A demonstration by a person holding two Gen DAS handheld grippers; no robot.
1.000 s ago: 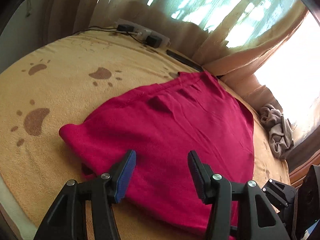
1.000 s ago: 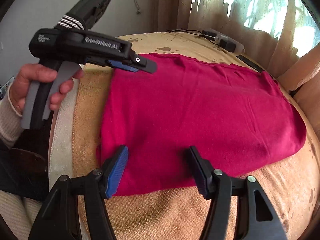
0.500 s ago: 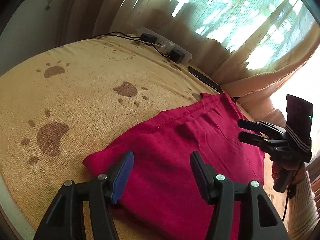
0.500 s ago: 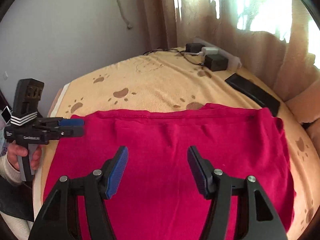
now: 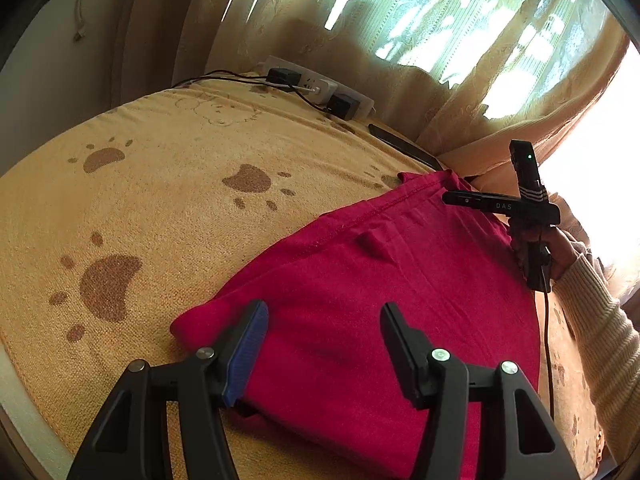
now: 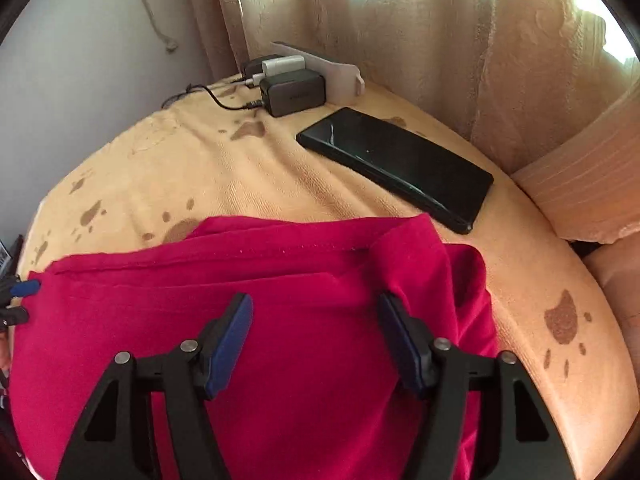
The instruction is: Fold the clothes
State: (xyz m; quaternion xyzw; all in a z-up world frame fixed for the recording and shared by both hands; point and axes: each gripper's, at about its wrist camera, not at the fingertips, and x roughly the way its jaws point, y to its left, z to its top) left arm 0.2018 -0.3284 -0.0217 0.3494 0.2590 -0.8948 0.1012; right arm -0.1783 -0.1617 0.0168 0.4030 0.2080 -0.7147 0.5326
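Red garment [image 6: 280, 344] edge near phone [image 6: 396, 160]

Crimson garment [image 5: 380, 280], tan blanket [image 5: 168, 200] — brown paw prints, black phone [image 6: 396, 160], beige curtain [image 6: 420, 40]

**Red garment lying folded on the paw-print blanket**

A deep crimson knit garment [image 5: 400, 304] lies spread flat on the tan blanket [image 5: 168, 208], folded into layers with a stitched hem running along its far edge. Its near left corner bulges in a rounded fold; the far right corner [image 6: 416, 240] is rumpled and turned over, near a black phone [image 6: 400, 160].
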